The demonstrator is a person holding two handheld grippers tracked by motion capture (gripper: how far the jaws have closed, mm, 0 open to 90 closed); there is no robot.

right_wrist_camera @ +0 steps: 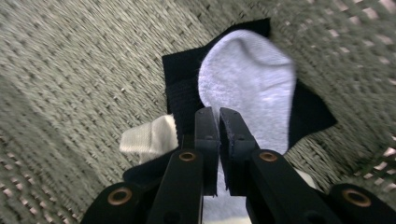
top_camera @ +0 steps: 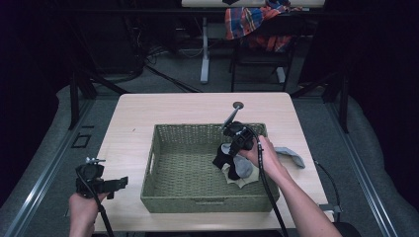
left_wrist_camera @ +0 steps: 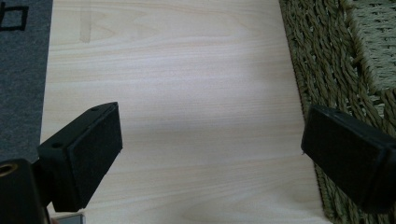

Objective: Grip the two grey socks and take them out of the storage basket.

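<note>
A green woven basket stands in the middle of the table. At its right side lie a black sock, a light grey sock on top of it, and a cream sock beside them. My right gripper reaches down into the basket from the far right; its jaws stand pressed together on the grey sock. My left gripper hovers open over bare table left of the basket, with nothing between its fingers.
Another grey sock lies on the table just right of the basket. The basket's wall is close to my left gripper's right jaw. A chair with a plaid cloth stands beyond the table.
</note>
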